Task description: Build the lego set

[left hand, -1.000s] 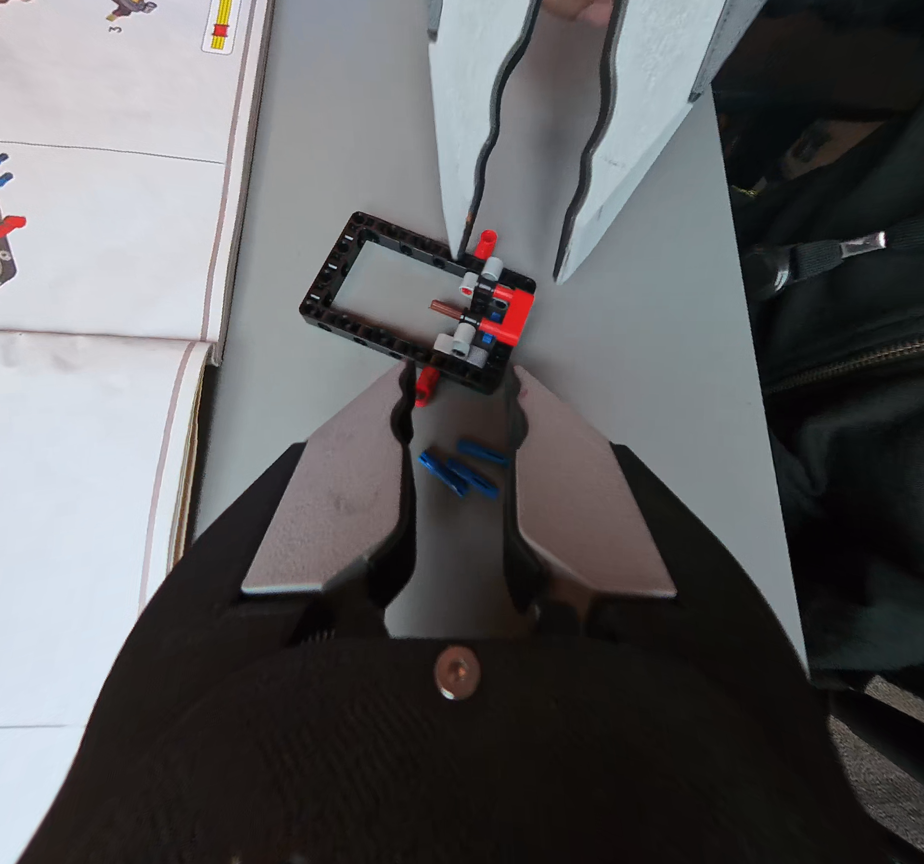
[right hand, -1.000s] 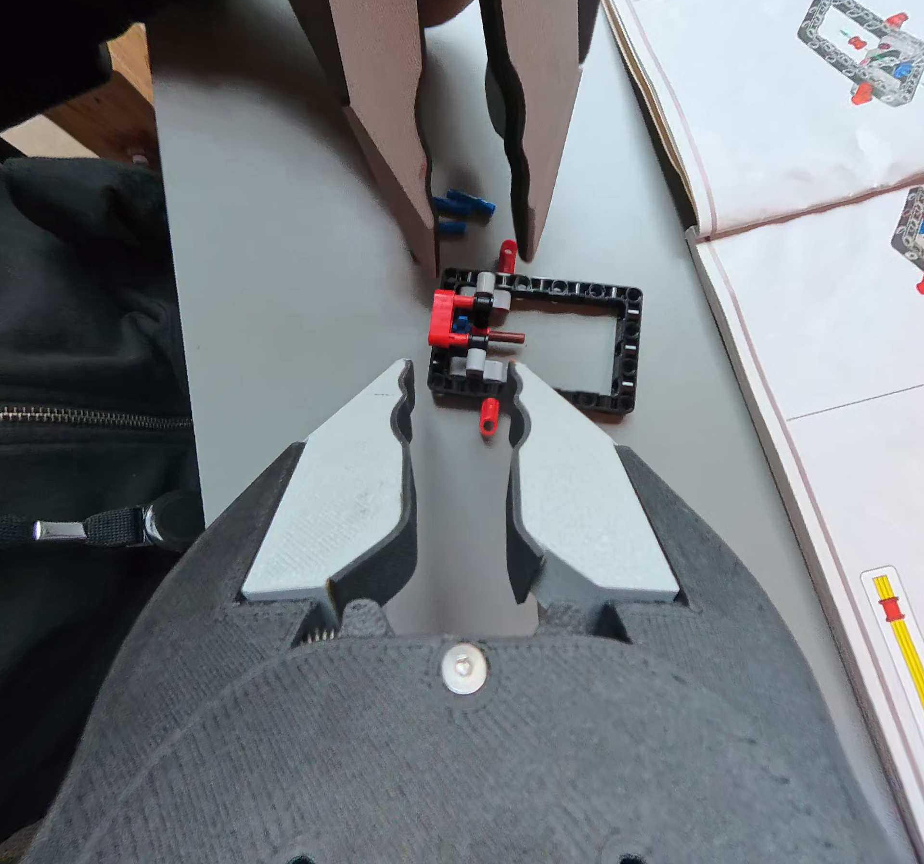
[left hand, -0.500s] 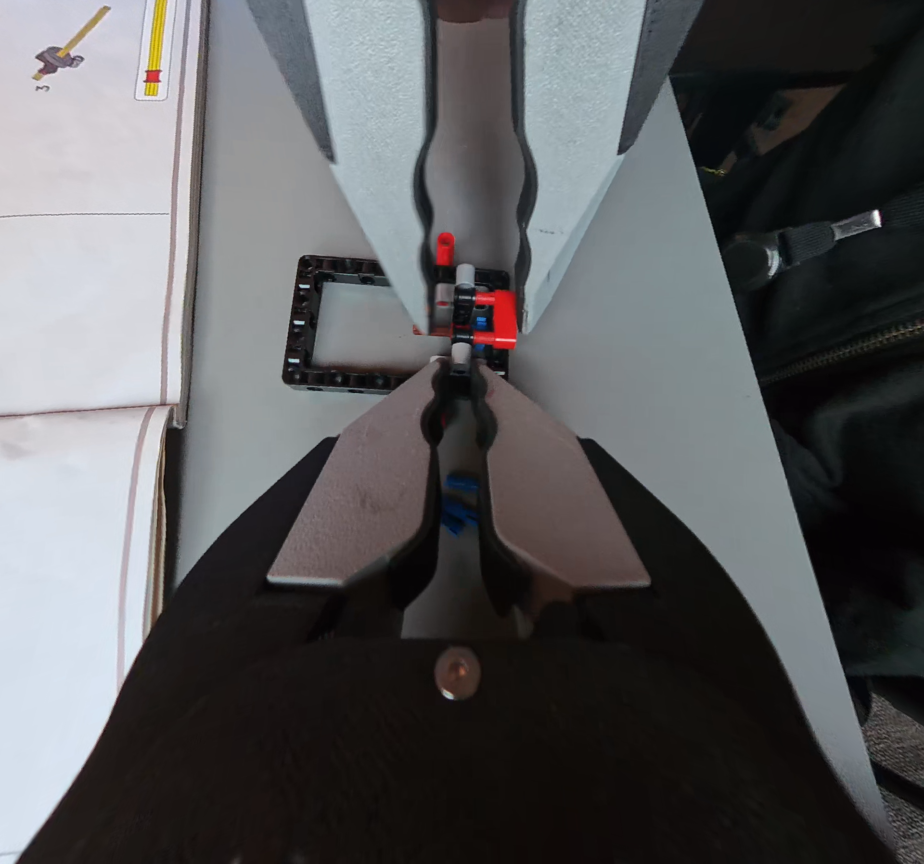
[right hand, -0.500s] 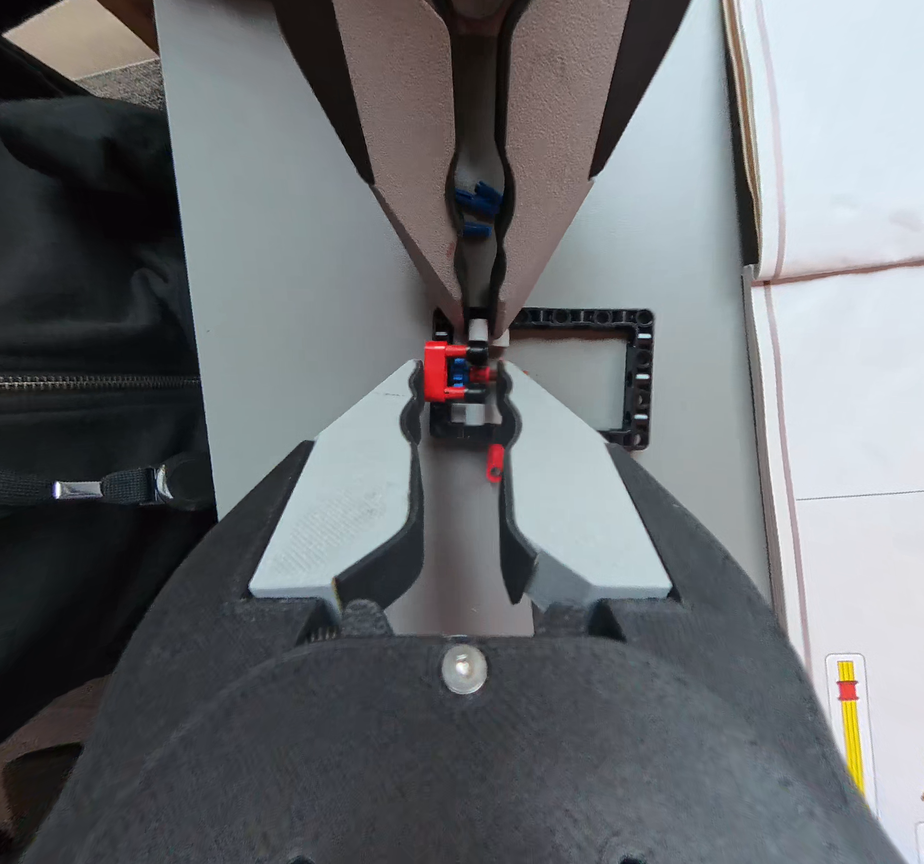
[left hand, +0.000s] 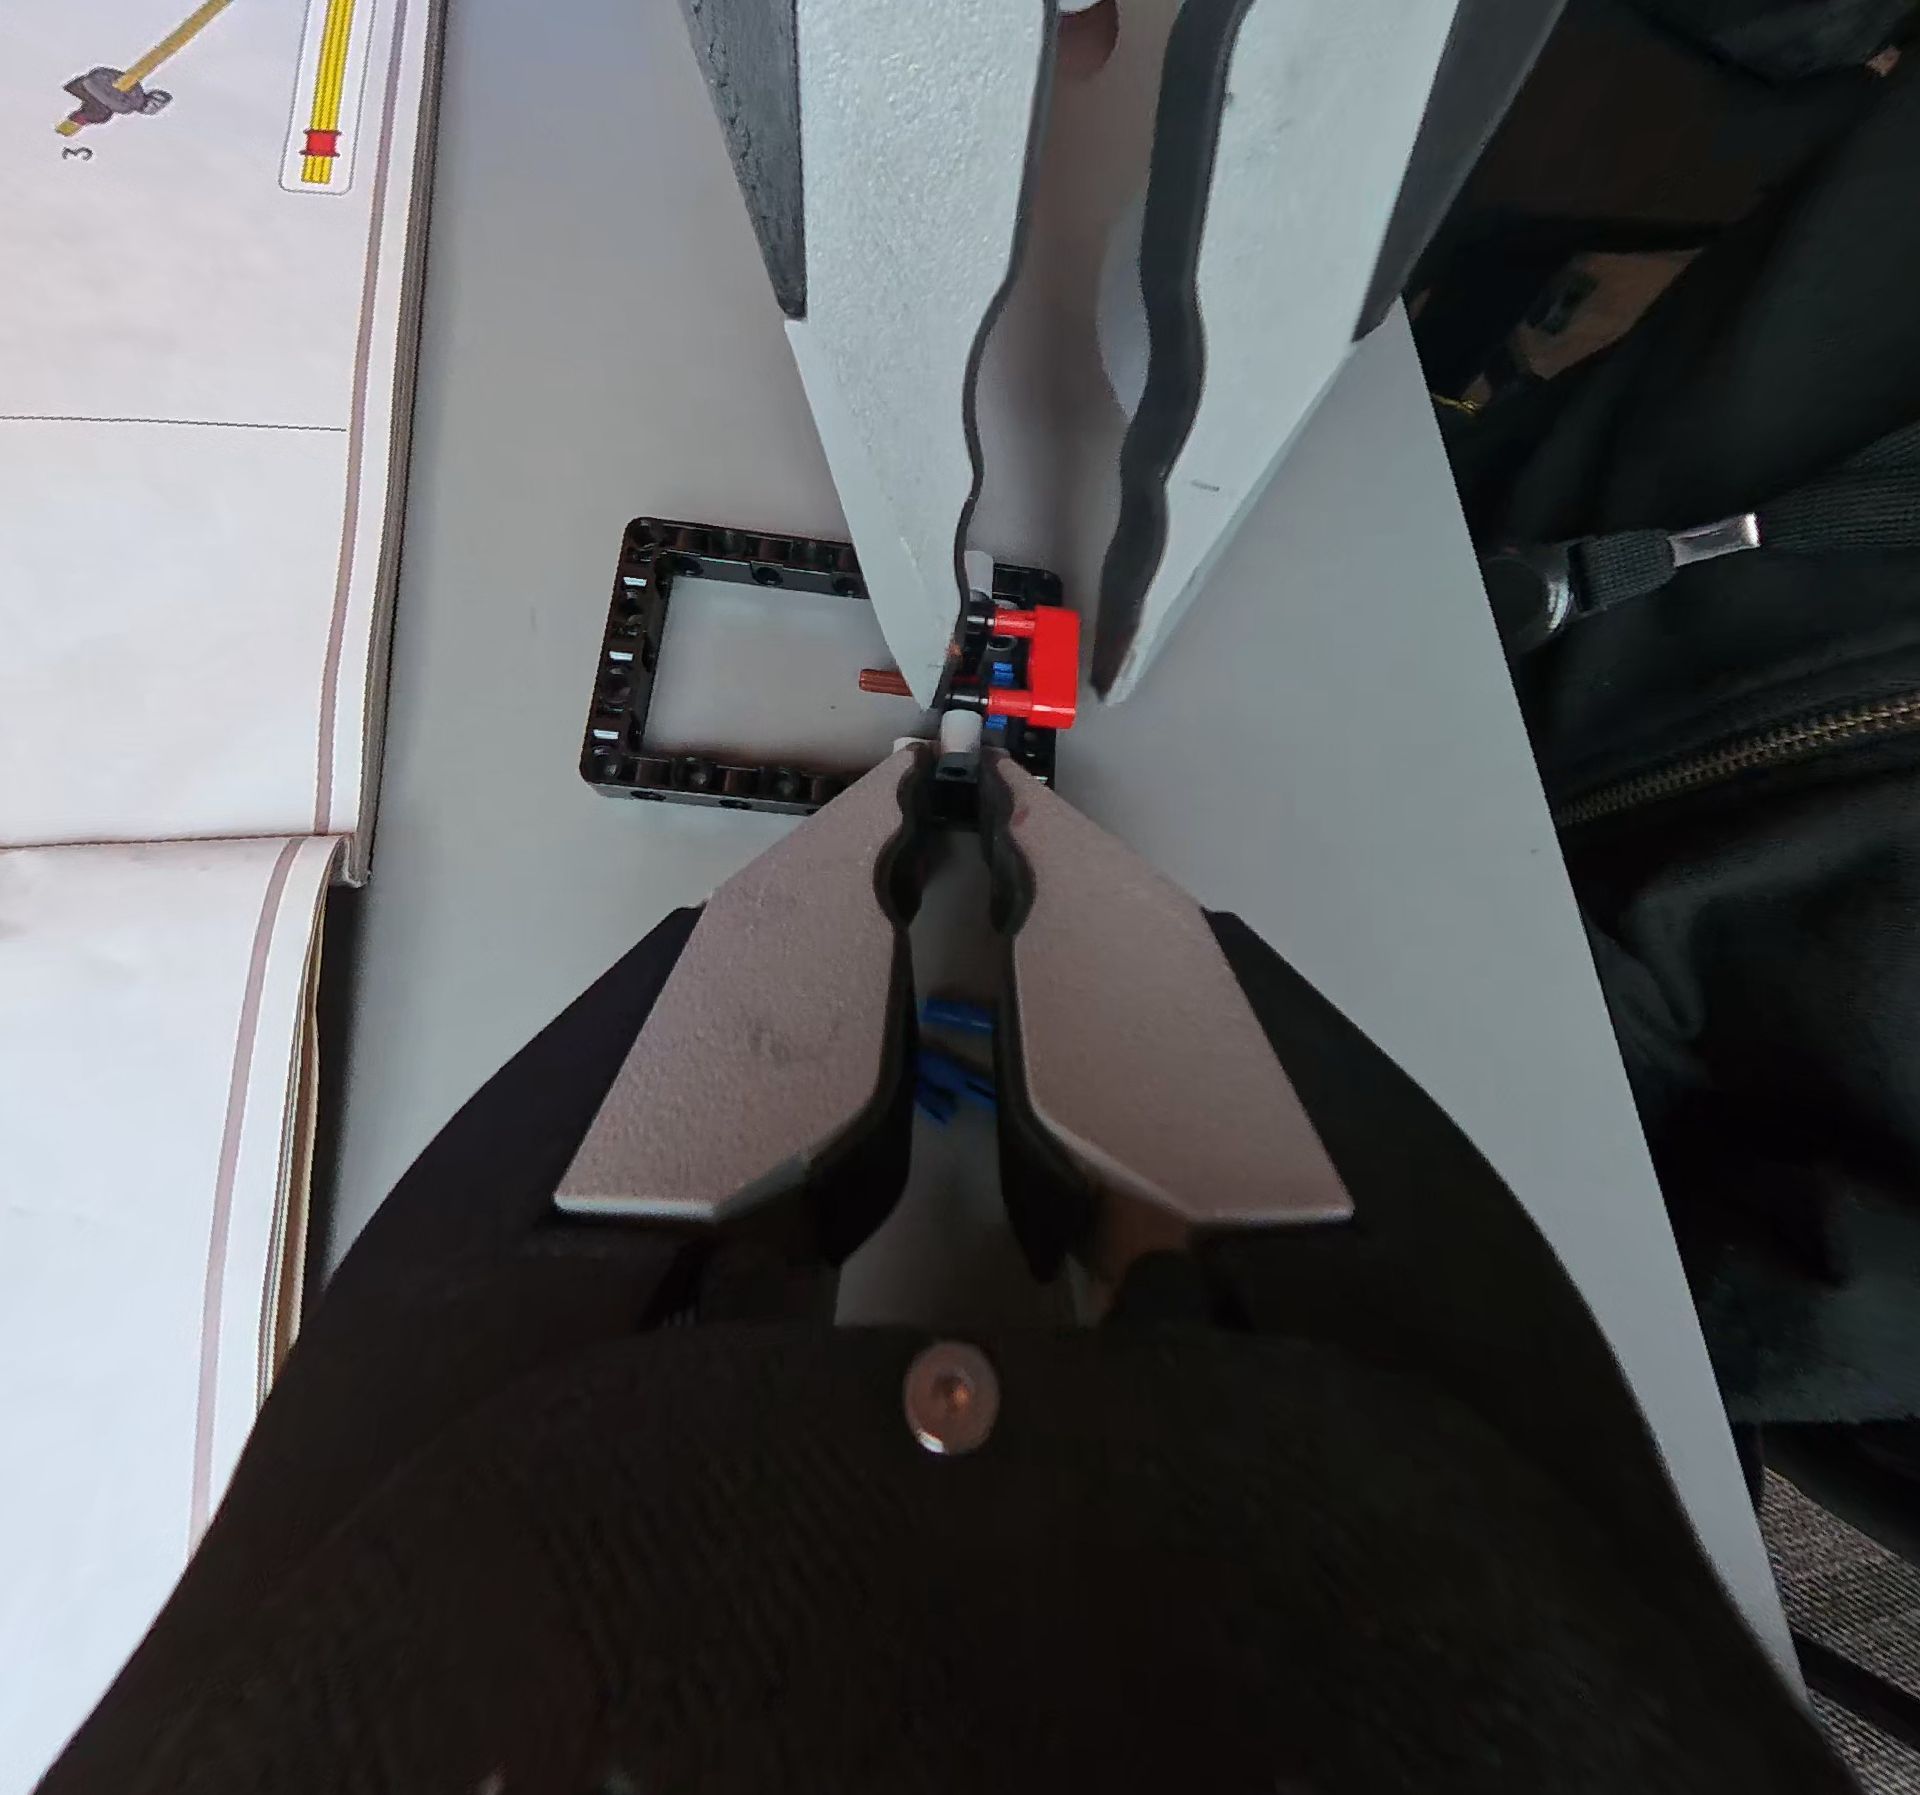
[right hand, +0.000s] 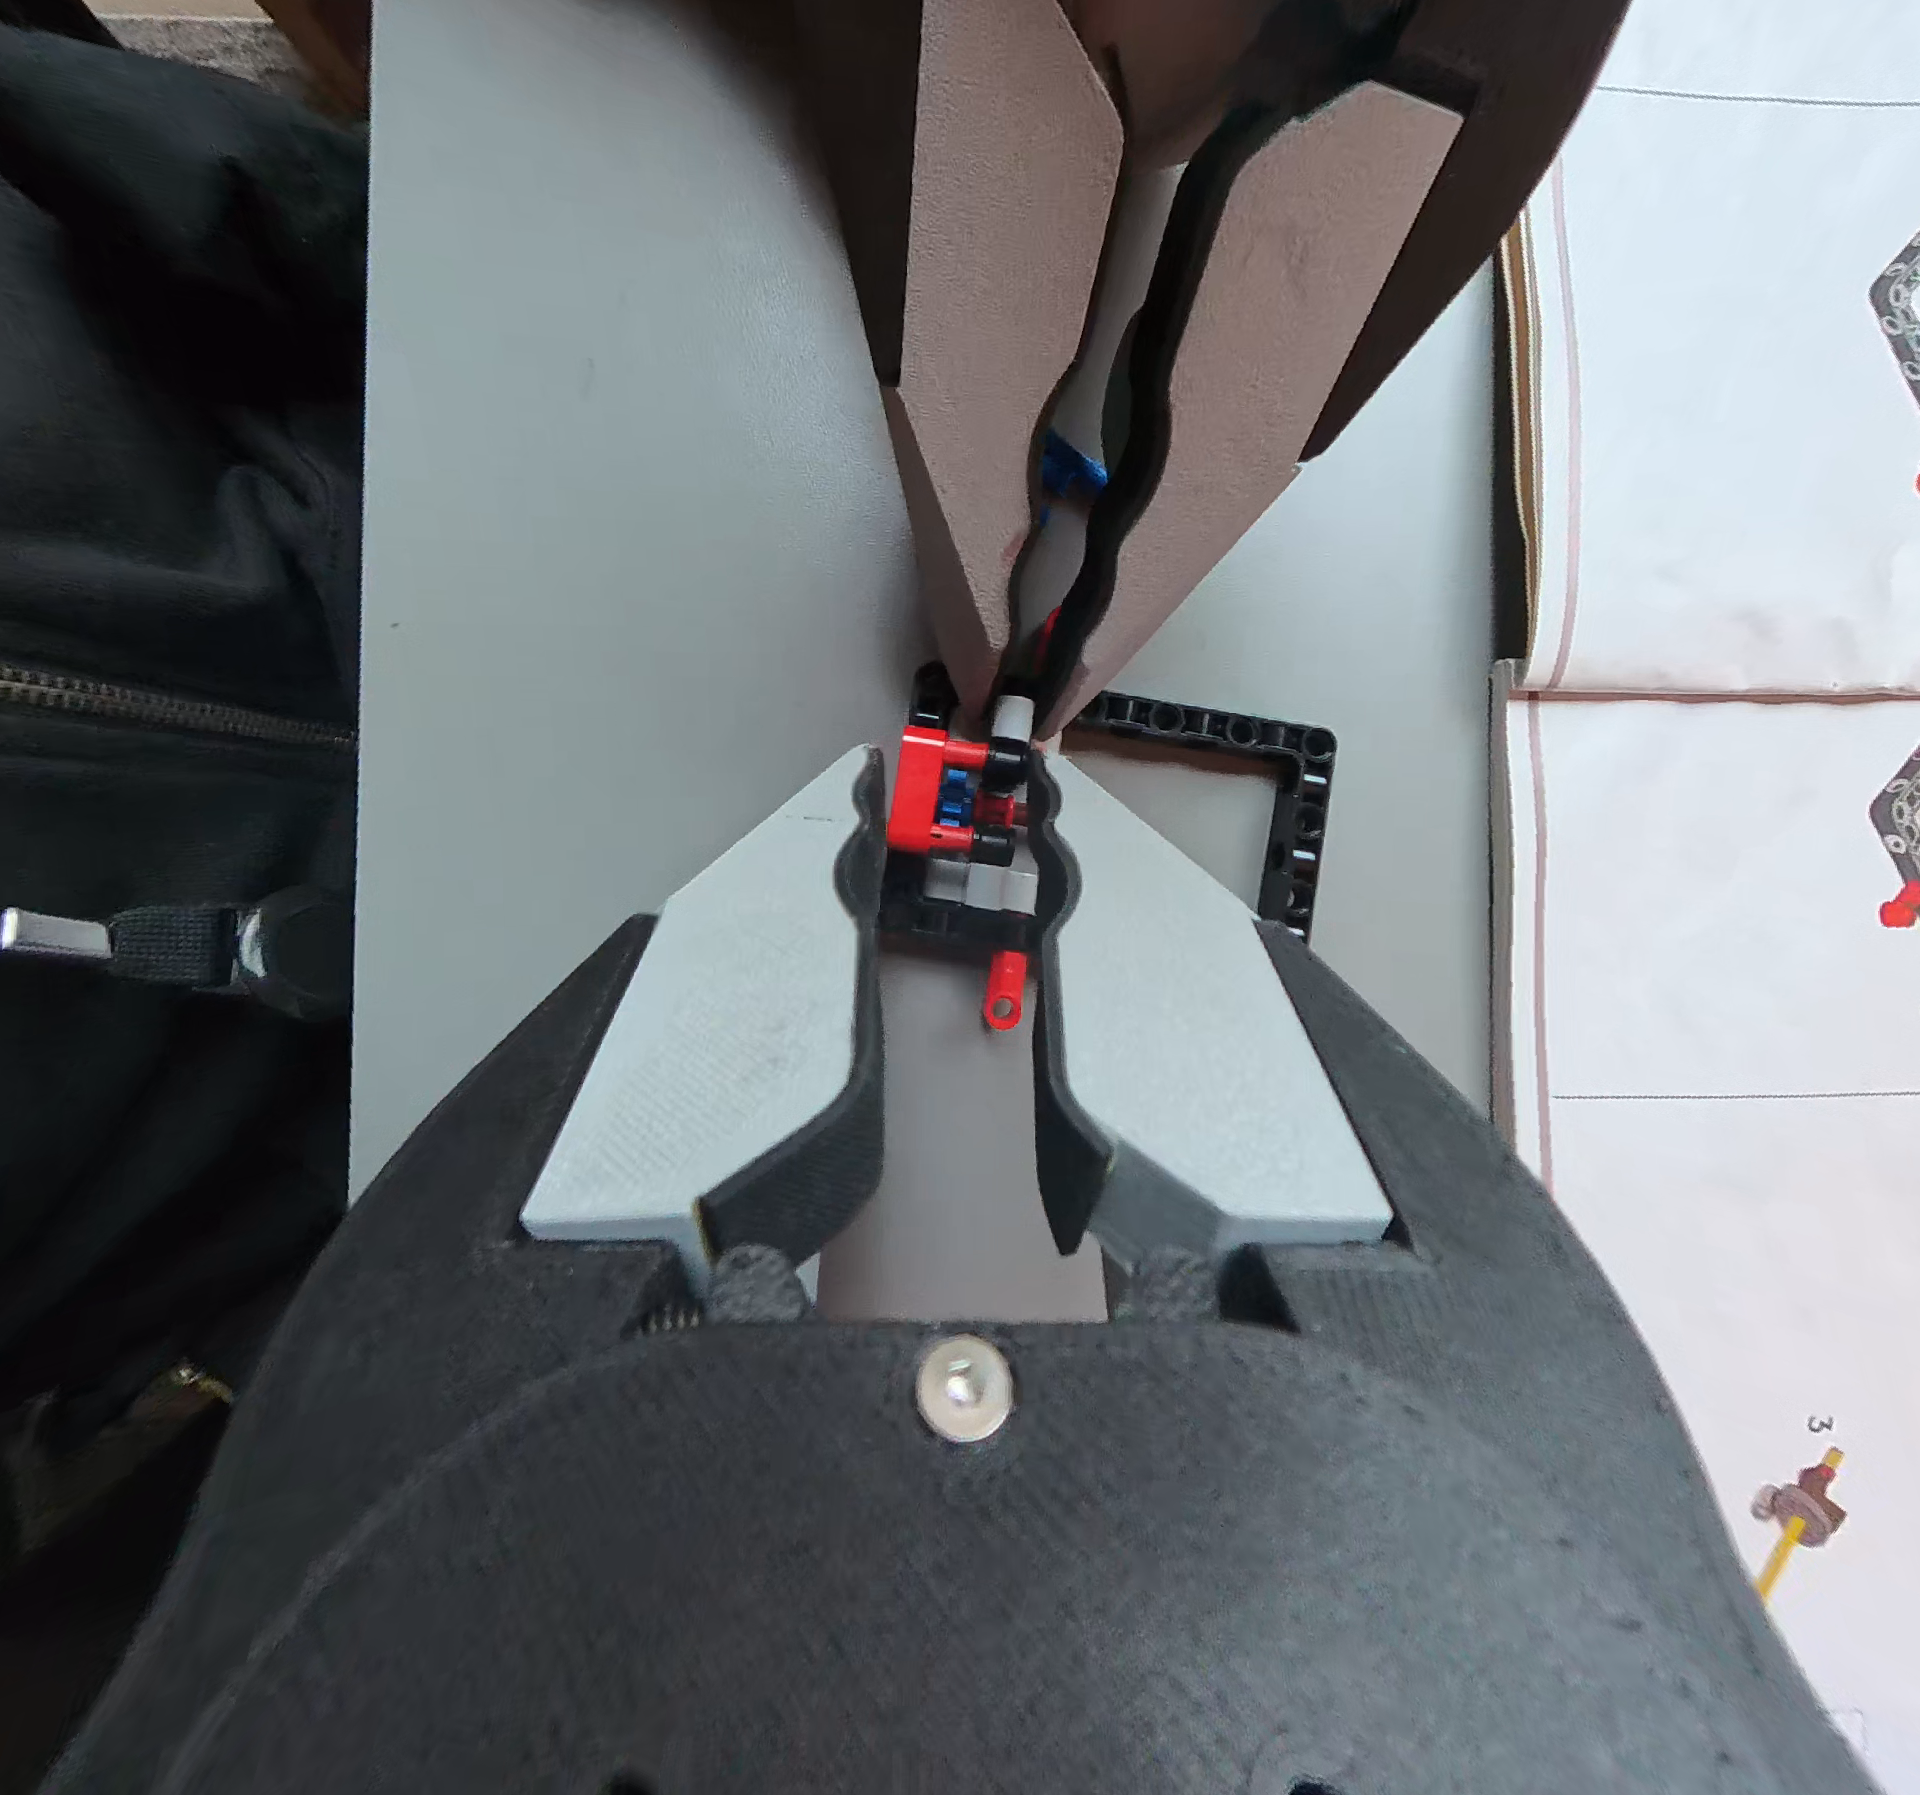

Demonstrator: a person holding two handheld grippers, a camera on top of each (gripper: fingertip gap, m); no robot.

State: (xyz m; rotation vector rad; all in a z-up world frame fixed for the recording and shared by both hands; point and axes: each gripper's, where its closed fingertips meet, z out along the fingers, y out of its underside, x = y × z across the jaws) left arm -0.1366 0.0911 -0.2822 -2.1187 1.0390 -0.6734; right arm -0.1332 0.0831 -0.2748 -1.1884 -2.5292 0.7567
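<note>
A black rectangular lego frame lies on the grey table, with a red connector, grey sleeves and black pins built on one end. My left gripper, with brown fingers, is shut on the grey-and-black sleeve at the frame's near edge. My right gripper, with light grey fingers, faces it and is closed around the red connector and its black pins. A red pin sticks out of the frame toward the right wrist camera. The left gripper pinches the far grey sleeve. The right gripper straddles the red connector.
Loose blue pins lie on the table under my left gripper's fingers, and also show in the right wrist view. An open instruction booklet lies beside the frame. A black bag sits past the table's other edge. Only a small space, under 4 cm, lies between the two pairs of fingers.
Both grippers have moved in from opposite sides onto the frame's built end. The left has shut on the grey sleeve. The right has narrowed around the red connector.
</note>
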